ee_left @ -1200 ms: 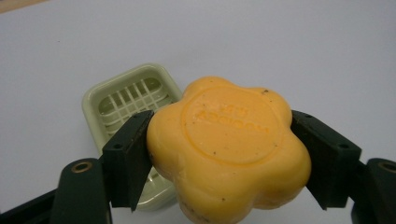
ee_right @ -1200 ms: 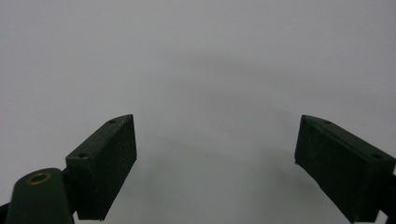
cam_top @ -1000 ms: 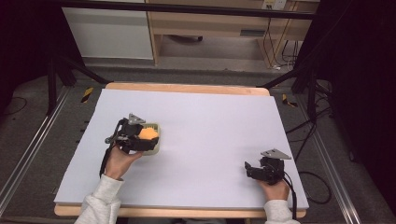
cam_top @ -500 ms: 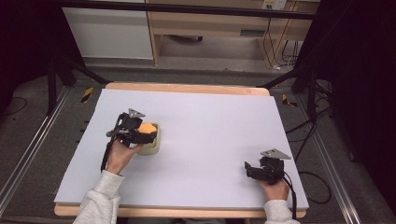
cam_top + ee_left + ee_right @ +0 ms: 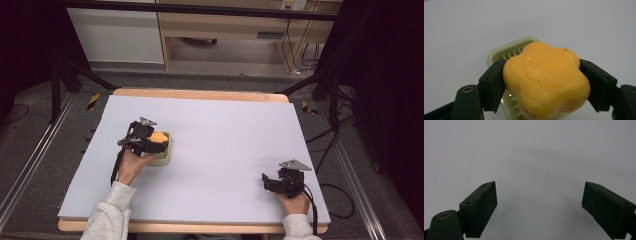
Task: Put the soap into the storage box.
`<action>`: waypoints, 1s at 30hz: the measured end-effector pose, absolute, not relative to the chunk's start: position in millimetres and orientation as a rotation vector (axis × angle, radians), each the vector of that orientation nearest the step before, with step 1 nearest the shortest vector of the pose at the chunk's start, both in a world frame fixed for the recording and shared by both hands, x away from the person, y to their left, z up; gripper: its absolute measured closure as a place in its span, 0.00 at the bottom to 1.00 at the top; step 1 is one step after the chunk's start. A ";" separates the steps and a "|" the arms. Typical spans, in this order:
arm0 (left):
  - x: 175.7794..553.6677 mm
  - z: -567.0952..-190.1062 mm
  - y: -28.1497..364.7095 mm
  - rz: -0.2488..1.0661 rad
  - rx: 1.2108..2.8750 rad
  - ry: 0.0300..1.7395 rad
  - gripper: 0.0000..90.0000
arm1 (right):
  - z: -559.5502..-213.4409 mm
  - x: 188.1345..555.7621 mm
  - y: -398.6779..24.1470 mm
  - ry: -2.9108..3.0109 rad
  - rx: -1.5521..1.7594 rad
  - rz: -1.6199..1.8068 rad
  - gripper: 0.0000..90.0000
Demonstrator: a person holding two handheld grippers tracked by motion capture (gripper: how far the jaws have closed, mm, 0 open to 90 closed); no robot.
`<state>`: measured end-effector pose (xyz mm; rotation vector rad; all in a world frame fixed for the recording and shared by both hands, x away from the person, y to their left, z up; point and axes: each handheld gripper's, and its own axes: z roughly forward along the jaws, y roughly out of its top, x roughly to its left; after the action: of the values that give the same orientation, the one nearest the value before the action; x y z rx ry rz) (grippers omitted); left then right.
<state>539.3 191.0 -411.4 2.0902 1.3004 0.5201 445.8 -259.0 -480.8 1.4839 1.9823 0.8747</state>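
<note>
High view: the pale lavender-white tabletop (image 5: 225,150) sat on a wood-edged frame. At its left side the left gripper (image 5: 156,145), held in the person's left hand (image 5: 131,166), carried an orange soap bar (image 5: 159,136) right over a pale green soap dish (image 5: 164,155). The dish lay flat on the tabletop, partly hidden under the gripper and soap. Whether the soap touched the dish could not be told from here. Near the front right corner the right gripper (image 5: 267,181) rested low over bare tabletop, well apart from the dish, held by the right hand (image 5: 295,202).

Left gripper view: the soap bar (image 5: 546,80) was a thick, flower-shaped cake, yellow-orange, with rounded lobes and a round embossed medallion on its top face; the lettering was too faint to read. Small dark specks dotted it. The jaws were pinching it from both sides, one pad on each flank. Its flat face tilted up toward the camera; being nearly round, it showed no clear long axis. The soap dish (image 5: 506,51) lay beneath and behind it, a rounded rectangle with slatted ribs inside, its long axis running away from the camera. Nothing else was seen inside it.

Right gripper view: the jaws of the right gripper (image 5: 539,202) stood spread wide, with bare tabletop (image 5: 531,152) between them.
</note>
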 end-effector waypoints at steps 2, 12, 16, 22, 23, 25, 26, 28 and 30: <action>540.5 -413.8 192.4 0.519 2.085 1.308 0.29 | -481.0 445.9 -259.0 1.984 1.483 0.873 0.15; 544.2 -426.9 194.3 0.497 2.092 1.325 0.29 | -481.0 445.8 -258.6 1.982 1.489 0.872 0.15; 544.6 -429.8 193.5 0.490 2.099 1.324 0.29 | -481.2 446.0 -258.5 1.983 1.489 0.871 0.15; 545.0 -434.5 194.4 0.478 2.106 1.326 0.29 | -481.3 445.8 -258.2 1.984 1.491 0.871 0.15; 545.5 -435.4 194.6 0.475 2.108 1.329 0.29 | -481.3 445.9 -258.1 1.985 1.491 0.871 0.15; 546.0 -436.7 194.7 0.473 2.109 1.334 0.29 | -481.2 445.8 -258.3 1.984 1.491 0.871 0.15; 546.0 -437.3 194.5 0.473 2.106 1.334 0.29 | -481.2 445.9 -258.5 1.985 1.488 0.872 0.15; 546.2 -438.2 194.4 0.470 2.109 1.334 0.29 | -481.3 445.9 -258.2 1.984 1.492 0.871 0.15; 546.7 -439.2 194.1 0.469 2.112 1.334 0.29 | -481.3 445.8 -258.1 1.984 1.491 0.871 0.15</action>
<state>546.7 194.1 -439.2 2.1123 1.3335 0.4693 445.8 -258.1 -481.3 1.4910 1.9844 0.8707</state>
